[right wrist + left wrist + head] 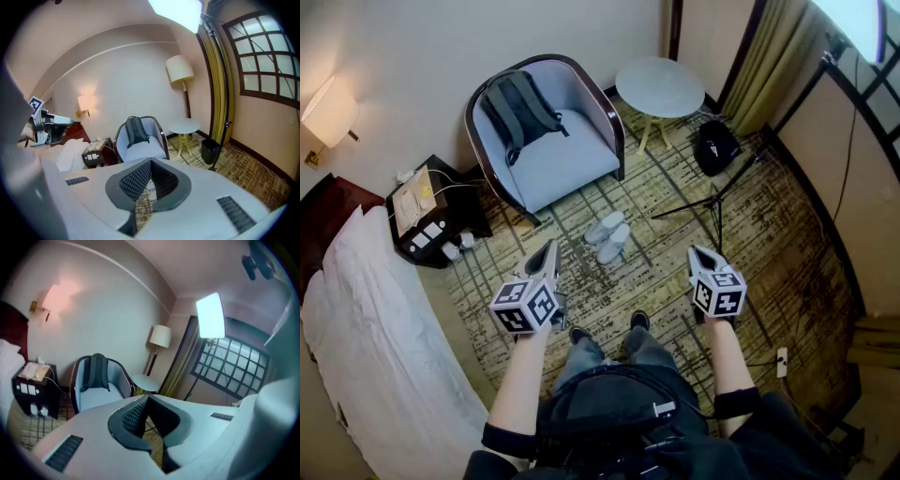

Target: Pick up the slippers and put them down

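Two white slippers (608, 235) lie side by side on the patterned carpet in front of the armchair (548, 131); through the right gripper's jaws a sliver of them (150, 191) shows. My left gripper (549, 251) hangs shut in the air, near and left of the slippers, with nothing in it. My right gripper (699, 255) is also shut and empty, near and right of them. In the left gripper view the jaw tips (146, 398) meet, and the slippers are hidden behind them.
A backpack (517, 108) sits in the armchair. A round side table (660, 87), a black bin (714, 146) and a tripod stand (719, 199) are at the right. A nightstand (431, 214) and the bed (380, 347) are at the left. The person's feet (607, 327) stand just behind the slippers.
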The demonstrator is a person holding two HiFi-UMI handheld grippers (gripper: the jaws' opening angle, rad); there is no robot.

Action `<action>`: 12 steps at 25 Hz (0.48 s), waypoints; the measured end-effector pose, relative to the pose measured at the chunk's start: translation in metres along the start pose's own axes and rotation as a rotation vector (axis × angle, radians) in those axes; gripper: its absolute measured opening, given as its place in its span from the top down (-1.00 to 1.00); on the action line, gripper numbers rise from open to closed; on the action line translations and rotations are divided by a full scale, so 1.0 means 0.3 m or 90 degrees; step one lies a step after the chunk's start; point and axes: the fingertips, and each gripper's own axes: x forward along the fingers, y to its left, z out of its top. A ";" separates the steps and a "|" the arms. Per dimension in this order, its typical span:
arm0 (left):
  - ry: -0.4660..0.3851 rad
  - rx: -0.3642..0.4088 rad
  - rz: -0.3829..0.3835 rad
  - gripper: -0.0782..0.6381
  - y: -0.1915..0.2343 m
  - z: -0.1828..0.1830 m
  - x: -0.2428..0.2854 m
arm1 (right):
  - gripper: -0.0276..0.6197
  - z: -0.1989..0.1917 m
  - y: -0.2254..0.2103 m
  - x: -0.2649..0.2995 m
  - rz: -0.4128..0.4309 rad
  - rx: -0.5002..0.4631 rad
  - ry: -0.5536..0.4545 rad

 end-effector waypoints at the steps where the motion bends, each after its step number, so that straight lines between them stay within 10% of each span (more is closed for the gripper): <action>1: -0.005 0.009 0.012 0.78 0.021 0.006 -0.013 | 0.91 0.016 0.031 0.009 0.010 -0.005 -0.006; 12: -0.059 0.017 0.188 0.78 0.331 -0.004 -0.201 | 0.91 0.114 0.343 0.169 0.115 -0.098 -0.029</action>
